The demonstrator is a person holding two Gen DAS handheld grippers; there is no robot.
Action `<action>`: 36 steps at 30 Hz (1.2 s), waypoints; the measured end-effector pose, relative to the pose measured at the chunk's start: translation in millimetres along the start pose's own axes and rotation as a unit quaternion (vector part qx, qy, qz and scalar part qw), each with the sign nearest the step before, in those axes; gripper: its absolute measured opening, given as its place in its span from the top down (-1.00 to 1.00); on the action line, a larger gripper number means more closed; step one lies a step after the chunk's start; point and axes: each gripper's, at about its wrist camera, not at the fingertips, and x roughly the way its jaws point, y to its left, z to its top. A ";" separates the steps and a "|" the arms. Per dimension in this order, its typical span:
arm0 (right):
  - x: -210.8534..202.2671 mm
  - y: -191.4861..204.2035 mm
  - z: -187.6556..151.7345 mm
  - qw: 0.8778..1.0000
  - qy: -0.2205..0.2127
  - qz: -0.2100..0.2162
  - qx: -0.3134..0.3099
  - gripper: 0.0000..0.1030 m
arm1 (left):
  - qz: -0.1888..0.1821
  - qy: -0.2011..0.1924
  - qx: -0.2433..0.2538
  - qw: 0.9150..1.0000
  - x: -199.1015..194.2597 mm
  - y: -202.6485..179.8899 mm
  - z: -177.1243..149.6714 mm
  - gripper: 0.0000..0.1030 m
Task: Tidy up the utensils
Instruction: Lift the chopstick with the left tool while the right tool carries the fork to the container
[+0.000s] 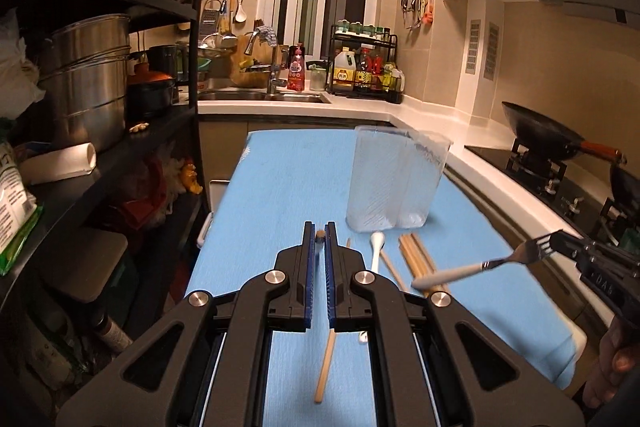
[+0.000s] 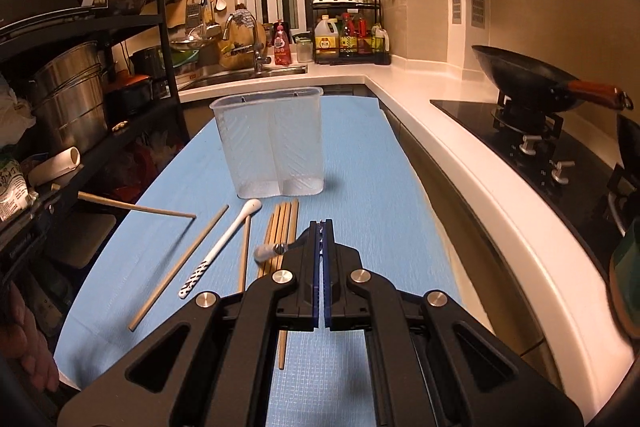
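Observation:
A clear two-compartment plastic utensil holder [image 1: 396,179] [image 2: 272,143] stands empty on the blue mat [image 1: 280,187] [image 2: 360,167]. My left gripper [image 1: 320,229] is shut on a wooden chopstick [image 1: 325,367], held above the mat; the chopstick also shows in the right wrist view [image 2: 136,207]. My right gripper [image 2: 322,225] is shut on a white-handled fork [image 1: 480,265] [image 2: 266,251], gripped at the tines and lifted. A white spoon [image 2: 224,247] [image 1: 376,251], loose chopsticks [image 2: 180,267] and a chopstick bundle [image 2: 282,231] [image 1: 416,255] lie before the holder.
A black shelf rack [image 1: 120,127] with steel pots stands left of the mat. A white counter [image 2: 440,131] with a gas hob and black wok [image 2: 532,79] runs along the right. Sink [image 1: 260,95] and condiment rack [image 1: 364,67] are at the back.

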 end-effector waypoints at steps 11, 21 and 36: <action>0.8 7.9 66.7 0.997 0.018 -0.025 -0.073 0.97 | -0.022 0.028 0.000 0.999 19.2 -1.6 76.4 0.91; -11.9 13.9 138.4 0.992 -0.001 -0.044 -0.120 0.97 | -0.049 0.057 -0.004 0.997 29.0 -8.1 115.3 0.91; 4.1 49.9 268.4 0.979 -0.059 -0.051 -0.188 0.97 | -0.083 0.045 0.038 0.995 40.7 -54.5 242.7 0.91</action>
